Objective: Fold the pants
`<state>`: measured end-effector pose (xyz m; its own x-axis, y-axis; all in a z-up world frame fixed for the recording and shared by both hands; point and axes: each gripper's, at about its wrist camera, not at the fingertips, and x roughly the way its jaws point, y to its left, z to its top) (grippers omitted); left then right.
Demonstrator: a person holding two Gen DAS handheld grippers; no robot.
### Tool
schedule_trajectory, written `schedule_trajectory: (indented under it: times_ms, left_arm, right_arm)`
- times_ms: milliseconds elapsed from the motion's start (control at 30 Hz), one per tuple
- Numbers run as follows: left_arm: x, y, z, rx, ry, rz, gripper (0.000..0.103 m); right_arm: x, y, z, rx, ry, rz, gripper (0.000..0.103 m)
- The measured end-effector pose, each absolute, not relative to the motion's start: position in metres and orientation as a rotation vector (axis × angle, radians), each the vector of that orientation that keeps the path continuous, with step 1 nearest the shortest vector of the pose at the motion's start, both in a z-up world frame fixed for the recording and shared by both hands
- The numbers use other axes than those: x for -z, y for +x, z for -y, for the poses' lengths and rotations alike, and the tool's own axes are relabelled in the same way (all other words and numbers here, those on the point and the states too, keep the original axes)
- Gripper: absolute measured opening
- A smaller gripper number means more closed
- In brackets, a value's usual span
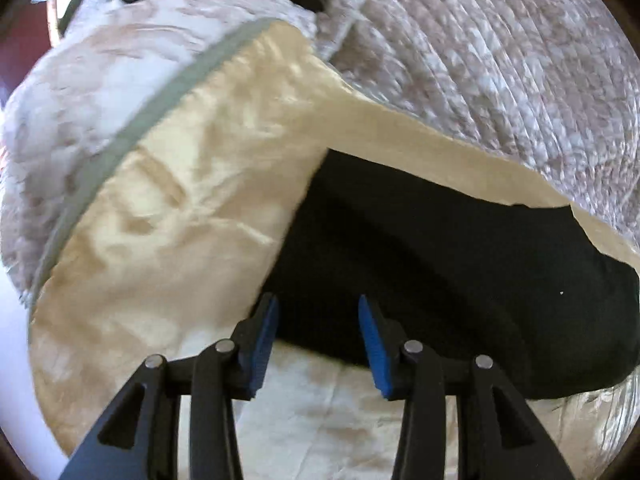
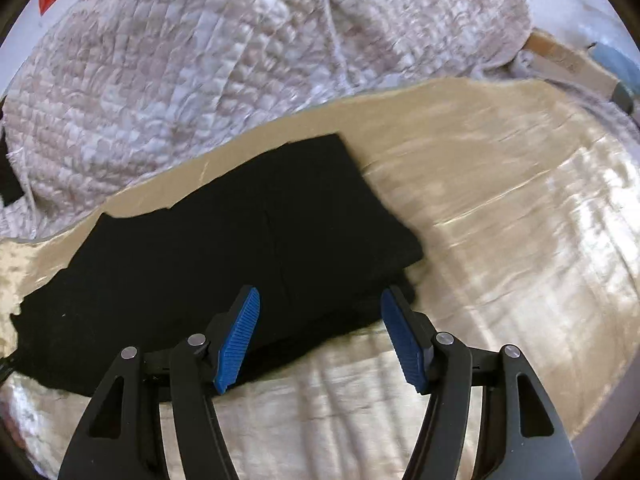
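Currently, my feeds read as follows.
Pants: the black fabric pants [image 2: 224, 236] lie flat in a folded dark slab on the shiny cream satin sheet [image 2: 500, 208]; I see them in both wrist views, and in the left one the black cloth [image 1: 460, 264] fills the lower right.
Carrier: the cream sheet covers a bed; the pants sit toward its far edge, where the sheet meets the quilted pinkish-white bedspread [image 2: 180, 72].
Pants edges: one squared end points toward the quilt, and the near long edge shows a thicker, layered fold just ahead of my right tool.
Left gripper: my left gripper [image 1: 318, 344] hangs over the near edge of the pants with its blue ribbed pads [image 1: 372, 344] spread apart and nothing between them.
Right gripper: my right gripper [image 2: 320, 340] is likewise spread wide, blue pads [image 2: 238, 344] parted, empty, over the near edge of the black cloth; whether either pad touches the fabric I cannot tell.
Sheet border: a grey-green band [image 1: 160, 100] trims the cream sheet on the left view's far side.
Focus: both views are somewhat blurred.
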<state>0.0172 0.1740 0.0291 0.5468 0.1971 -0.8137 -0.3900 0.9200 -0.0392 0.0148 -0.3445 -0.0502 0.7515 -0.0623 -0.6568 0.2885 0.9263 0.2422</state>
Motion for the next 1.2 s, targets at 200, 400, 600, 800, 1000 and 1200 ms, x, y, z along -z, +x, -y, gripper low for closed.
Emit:
schedule_trajectory:
  times_ms: [200,400,600,800,1000,1200]
  left_arm:
    - [-0.038,-0.009,-0.173,-0.307,-0.336,-0.842,0.045]
    - [-0.030,0.008,-0.170,-0.227,-0.369,-0.834,0.045]
    - [-0.016,0.030,-0.172,-0.250,-0.361,-0.850,0.036]
    - [-0.020,0.032,-0.167,-0.343,-0.310,-0.813,0.007]
    - [-0.033,0.007,-0.162,-0.413,-0.236,-0.774,0.008]
    - [-0.030,0.004,-0.172,-0.443,-0.262,-0.833,0.021]
  right_arm:
    - [0.046,0.005,0.333,0.116,0.353,-0.670,0.063]
    - [0.046,0.012,0.320,0.073,0.364,-0.668,0.063]
    - [0.048,0.015,0.315,0.057,0.372,-0.667,0.063]
    - [0.050,0.020,0.313,0.053,0.370,-0.675,0.063]
    - [0.053,0.018,0.321,0.133,0.346,-0.692,0.063]
    - [0.063,0.018,0.336,0.205,0.380,-0.740,0.063]
